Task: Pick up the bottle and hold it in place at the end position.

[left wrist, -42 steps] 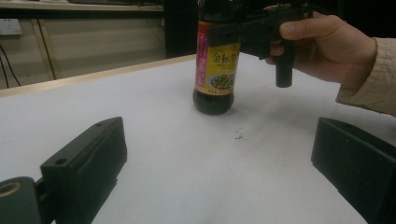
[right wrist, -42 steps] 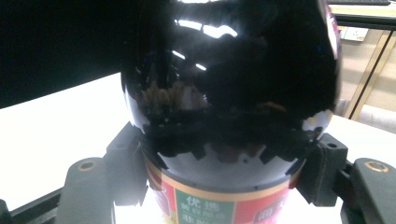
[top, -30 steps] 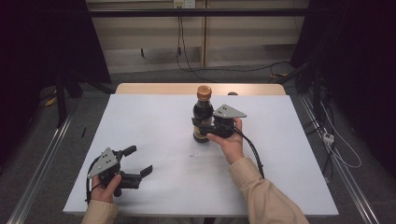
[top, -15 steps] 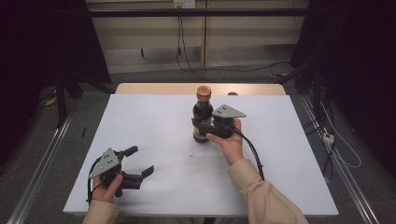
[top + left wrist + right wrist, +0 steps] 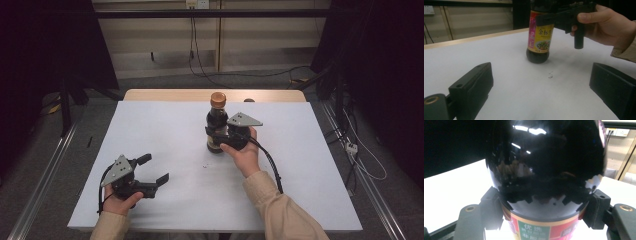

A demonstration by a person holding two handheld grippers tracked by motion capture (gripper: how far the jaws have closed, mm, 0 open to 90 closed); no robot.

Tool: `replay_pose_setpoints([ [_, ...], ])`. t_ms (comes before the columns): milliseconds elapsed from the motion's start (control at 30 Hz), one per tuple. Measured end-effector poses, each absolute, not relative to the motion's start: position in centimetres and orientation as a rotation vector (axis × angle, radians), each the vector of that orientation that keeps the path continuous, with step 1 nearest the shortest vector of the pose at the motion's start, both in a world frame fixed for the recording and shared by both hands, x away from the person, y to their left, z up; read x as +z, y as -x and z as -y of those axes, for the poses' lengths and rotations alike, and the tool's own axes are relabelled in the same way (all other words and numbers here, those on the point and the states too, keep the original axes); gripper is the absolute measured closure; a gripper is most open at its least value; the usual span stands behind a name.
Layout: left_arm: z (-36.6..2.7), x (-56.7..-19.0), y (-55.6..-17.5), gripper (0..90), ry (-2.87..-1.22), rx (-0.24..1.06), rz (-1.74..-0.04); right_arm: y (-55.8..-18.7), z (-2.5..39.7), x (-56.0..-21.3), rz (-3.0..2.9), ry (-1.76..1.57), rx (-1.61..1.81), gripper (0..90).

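Observation:
A dark sauce bottle (image 5: 217,126) with an orange-brown cap and a yellow and red label stands upright on the white table (image 5: 305,175), a little right of centre. My right gripper (image 5: 216,136) is shut on the bottle's body at label height, coming from its right side. In the right gripper view both jaws press against the glossy black bottle (image 5: 544,170), just above its label. My left gripper (image 5: 154,169) rests low near the front left of the table, open and holding nothing. In the left gripper view, the bottle (image 5: 540,37) stands well ahead of the spread jaws.
A few small dark specks (image 5: 205,165) lie on the table in front of the bottle. A wooden strip (image 5: 170,94) runs along the far edge. Metal rails (image 5: 45,170) and cables (image 5: 360,160) lie on the floor at both sides.

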State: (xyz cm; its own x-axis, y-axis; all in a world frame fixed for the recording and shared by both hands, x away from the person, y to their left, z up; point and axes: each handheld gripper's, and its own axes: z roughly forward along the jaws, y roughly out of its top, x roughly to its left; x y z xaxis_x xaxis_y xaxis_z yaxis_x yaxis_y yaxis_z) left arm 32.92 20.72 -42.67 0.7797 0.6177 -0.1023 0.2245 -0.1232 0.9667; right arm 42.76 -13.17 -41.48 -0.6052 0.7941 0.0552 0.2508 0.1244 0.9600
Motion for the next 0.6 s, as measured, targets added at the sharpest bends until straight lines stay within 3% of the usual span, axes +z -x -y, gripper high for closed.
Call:
replay_pose_setpoints([
  [600, -18.5, -39.4, -35.0, 5.7, -1.693, 0.332, -0.697, -42.7, 13.2, -41.6, -1.930, -1.002, 1.501, 30.5],
])
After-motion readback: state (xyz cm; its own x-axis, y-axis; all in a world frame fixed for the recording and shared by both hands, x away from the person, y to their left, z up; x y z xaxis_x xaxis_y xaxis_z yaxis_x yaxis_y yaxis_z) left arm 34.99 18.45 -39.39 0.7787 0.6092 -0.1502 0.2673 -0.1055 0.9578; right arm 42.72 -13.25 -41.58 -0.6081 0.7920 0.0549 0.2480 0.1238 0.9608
